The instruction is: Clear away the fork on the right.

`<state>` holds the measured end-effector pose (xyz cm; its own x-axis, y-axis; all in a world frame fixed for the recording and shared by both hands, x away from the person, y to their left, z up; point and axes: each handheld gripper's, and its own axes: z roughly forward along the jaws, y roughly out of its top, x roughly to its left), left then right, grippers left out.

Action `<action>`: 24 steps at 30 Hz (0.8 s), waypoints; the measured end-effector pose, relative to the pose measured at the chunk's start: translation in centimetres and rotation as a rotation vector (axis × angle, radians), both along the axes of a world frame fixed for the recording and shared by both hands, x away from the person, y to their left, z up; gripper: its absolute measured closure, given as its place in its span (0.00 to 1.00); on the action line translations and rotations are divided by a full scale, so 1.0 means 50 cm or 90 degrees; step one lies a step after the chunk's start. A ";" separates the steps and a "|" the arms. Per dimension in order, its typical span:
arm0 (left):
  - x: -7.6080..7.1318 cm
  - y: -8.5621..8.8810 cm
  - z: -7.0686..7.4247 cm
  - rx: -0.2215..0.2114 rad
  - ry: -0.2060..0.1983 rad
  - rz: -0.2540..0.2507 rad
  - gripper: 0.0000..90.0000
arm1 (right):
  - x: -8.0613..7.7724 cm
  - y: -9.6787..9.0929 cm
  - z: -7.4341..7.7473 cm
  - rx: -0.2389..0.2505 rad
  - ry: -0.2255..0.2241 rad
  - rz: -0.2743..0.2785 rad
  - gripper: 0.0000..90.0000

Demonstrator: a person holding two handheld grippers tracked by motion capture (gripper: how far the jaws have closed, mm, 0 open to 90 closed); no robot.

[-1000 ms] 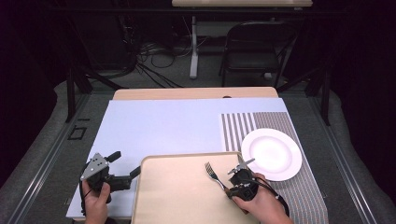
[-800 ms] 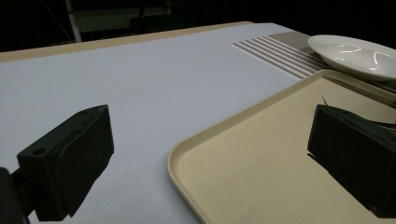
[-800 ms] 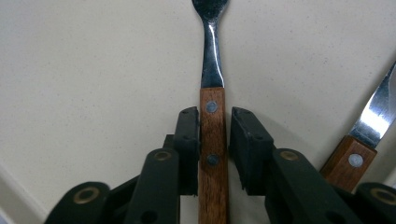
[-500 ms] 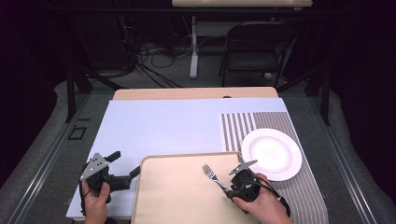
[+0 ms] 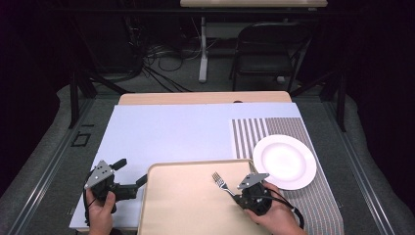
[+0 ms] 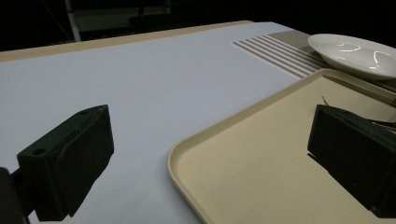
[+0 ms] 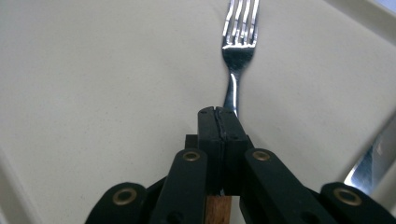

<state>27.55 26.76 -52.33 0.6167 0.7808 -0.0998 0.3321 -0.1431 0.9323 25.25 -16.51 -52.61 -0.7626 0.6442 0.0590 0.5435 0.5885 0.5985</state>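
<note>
- The right gripper [image 7: 218, 114] is squeezing its two black jaws tight on the handle of the fork [image 7: 237, 44]. The jaws have just been closing, and the fork handle is sitting between them.
- The fork is lying on the tan tray [image 5: 186, 205], near the tray's right side, with its prongs pointing away from the hand.
- The left gripper [image 5: 128, 176] is waiting with its jaws wide apart and nothing in them. It is resting at the tray's left edge.
- The white plate [image 5: 285, 161] is sitting on the striped mat [image 5: 254, 129], just beside the tray.
- The fork handle is thin and shiny, so I think it could be slipping or twisting in the jaws when it is being lifted.
- If the hand is swinging too fast, the prongs could be bumping the tray rim or the plate.
- No words or labels are showing anywhere that I can read.
</note>
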 end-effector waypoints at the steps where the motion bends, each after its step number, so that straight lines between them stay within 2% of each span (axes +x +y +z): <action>1: 0.000 0.000 0.000 0.000 0.000 0.000 0.00 | -0.002 0.003 -0.003 -0.008 -0.010 0.004 1.00; 3: 0.000 0.000 0.000 -0.001 -0.001 0.000 0.01 | -0.001 0.007 -0.009 -0.003 -0.013 0.020 1.00; 6: 0.000 0.001 0.000 0.000 0.000 0.001 0.01 | 0.000 0.012 -0.017 0.007 -0.009 0.021 1.00; 13: 0.000 0.002 0.001 0.003 0.003 -0.003 0.00 | 0.002 0.019 -0.028 0.026 -0.020 0.020 1.00; 24: 0.000 0.001 0.000 0.000 0.000 0.000 0.01 | 0.007 0.018 -0.039 0.020 -0.023 0.004 1.00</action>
<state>27.54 26.81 -52.34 0.6172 0.7804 -0.0996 0.3324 -0.1440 0.9321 25.63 -15.60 -54.54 -0.7685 0.6378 0.0519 0.5176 0.5719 0.6364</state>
